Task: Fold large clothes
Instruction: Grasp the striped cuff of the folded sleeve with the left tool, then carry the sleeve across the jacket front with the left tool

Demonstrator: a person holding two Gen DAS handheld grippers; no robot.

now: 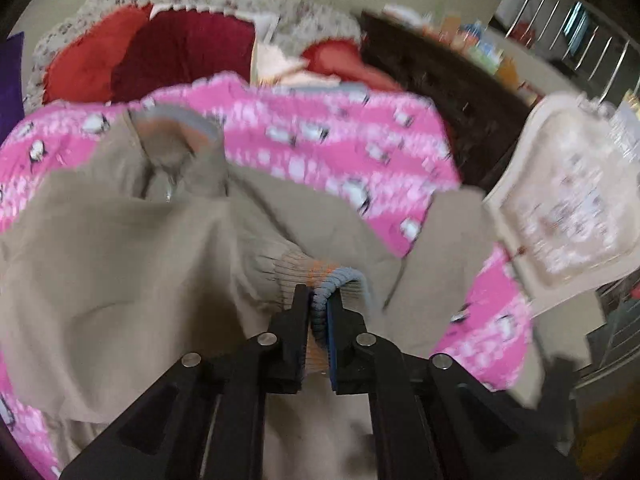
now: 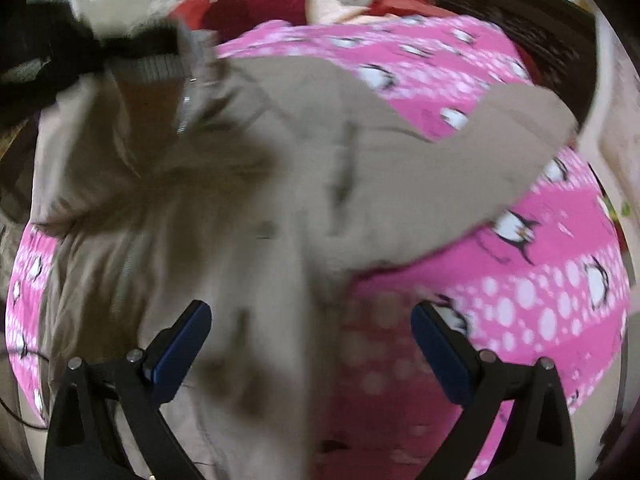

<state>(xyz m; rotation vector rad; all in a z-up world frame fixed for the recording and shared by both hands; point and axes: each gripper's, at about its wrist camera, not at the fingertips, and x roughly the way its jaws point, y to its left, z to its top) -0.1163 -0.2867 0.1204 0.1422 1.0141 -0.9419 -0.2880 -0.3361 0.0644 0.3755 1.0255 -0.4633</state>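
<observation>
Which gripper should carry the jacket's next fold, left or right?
Left, probably. The left gripper is already shut on the jacket's ribbed cuff, while the right gripper hangs open over the beige jacket, gripping nothing.

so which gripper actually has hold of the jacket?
The left gripper: shut on the beige jacket's ribbed cuff. The right gripper is open, holding nothing.

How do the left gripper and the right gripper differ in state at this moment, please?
The left gripper is shut on the ribbed cuff of the beige jacket, while the right gripper is open and holds nothing. The left gripper has cloth pinched between its fingers; the right gripper hovers above the jacket and the pink penguin blanket. Both are black with blue pads.
</observation>
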